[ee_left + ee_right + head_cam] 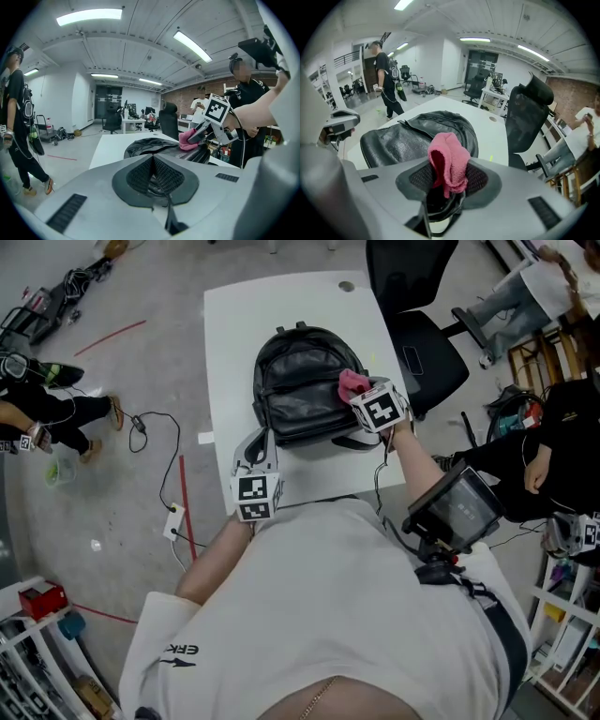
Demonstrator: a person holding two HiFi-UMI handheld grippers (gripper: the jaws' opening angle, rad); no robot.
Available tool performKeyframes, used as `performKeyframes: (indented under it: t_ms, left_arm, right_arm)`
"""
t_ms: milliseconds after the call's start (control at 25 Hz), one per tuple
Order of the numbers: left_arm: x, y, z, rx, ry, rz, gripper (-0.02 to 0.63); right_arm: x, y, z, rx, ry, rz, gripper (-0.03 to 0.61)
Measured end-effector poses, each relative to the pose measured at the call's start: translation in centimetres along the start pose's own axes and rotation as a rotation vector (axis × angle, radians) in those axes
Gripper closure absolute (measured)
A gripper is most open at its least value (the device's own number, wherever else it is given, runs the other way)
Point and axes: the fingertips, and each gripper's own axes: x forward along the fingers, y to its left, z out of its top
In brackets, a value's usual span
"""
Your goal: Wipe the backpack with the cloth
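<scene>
A black leather backpack (300, 381) lies flat on the white table (234, 324). My right gripper (364, 397) is shut on a pink cloth (352, 382) and rests at the backpack's right side. In the right gripper view the cloth (447, 161) bunches up between the jaws, with the backpack (412, 136) just beyond. My left gripper (255, 448) sits by the backpack's near left corner, jaws shut. In the left gripper view its pads (140, 176) meet with nothing visible between them; the backpack (150, 146) and the cloth (188, 139) lie ahead.
A black office chair (417, 334) stands at the table's far right. People stand or sit at the left (47, 413) and the right (553, 442). Cables and a power strip (173, 521) lie on the floor to the left. A screen device (459, 507) sits near my right side.
</scene>
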Motion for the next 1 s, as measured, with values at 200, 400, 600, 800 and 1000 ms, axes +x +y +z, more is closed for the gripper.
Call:
performKeyframes:
  t_ms: [200, 400, 600, 800, 1000]
  left_arm:
    - [-0.2, 0.0, 0.2, -0.001, 0.0, 0.004, 0.611]
    - [-0.2, -0.8, 0.1, -0.004, -0.005, 0.015, 0.611]
    - [-1.3, -0.2, -0.4, -0.004, -0.004, 0.044, 0.611]
    - [-1.5, -1.0, -0.2, 0.002, -0.007, 0.067, 0.611]
    - [-1.1, -0.4, -0.5, -0.002, -0.005, 0.086, 0.611]
  right_arm:
    - [-0.5, 2.8, 2.6, 0.019, -0.058, 0.075, 0.431]
    - [-1.0, 7.2, 4.9, -0.007, -0.12, 0.194, 0.431]
    - [-0.9, 13.5, 6.7, -0.079, -0.157, 0.304, 0.431]
    - [0.1, 14.8, 5.3, -0.163, -0.131, 0.312, 0.431]
    - [-0.1, 15.2, 5.4, -0.148, -0.152, 0.337, 0.431]
